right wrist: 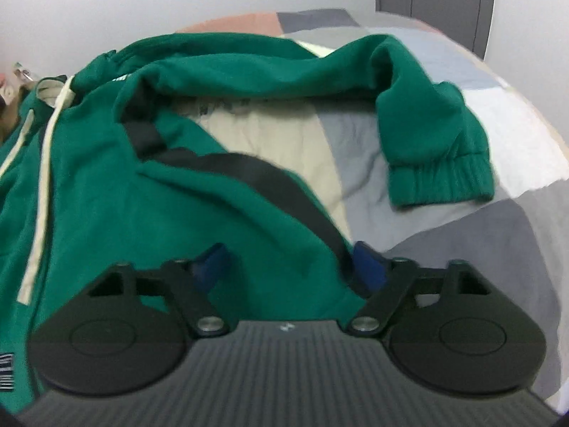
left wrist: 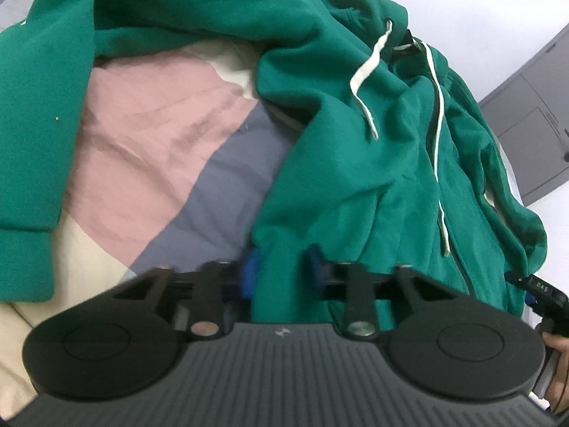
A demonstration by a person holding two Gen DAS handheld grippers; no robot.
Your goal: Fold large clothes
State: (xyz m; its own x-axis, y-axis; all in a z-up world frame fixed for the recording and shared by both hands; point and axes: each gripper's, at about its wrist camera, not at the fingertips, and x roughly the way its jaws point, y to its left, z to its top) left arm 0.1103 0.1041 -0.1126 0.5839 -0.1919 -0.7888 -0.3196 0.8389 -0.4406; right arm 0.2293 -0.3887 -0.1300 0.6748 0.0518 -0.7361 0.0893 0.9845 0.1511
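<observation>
Hoodie [left wrist: 355, 163], green, lies crumpled on the patchwork bedspread [left wrist: 160, 135]. Left gripper [left wrist: 281, 270] pinches its edge fold between the blue pads. Right gripper [right wrist: 290, 267] stands half-wide around the black-trimmed hem, not pressing. Bare bedspread lies beside the sleeve cuff [right wrist: 441, 181].

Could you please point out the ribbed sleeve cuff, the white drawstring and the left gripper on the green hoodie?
ribbed sleeve cuff [right wrist: 441, 185]: right wrist view, on its ribbed band.
white drawstring [left wrist: 366, 71]: left wrist view, mid-length of the loose cord.
left gripper [left wrist: 281, 274]: left wrist view, midway between its blue fingertips, fabric between them.
</observation>
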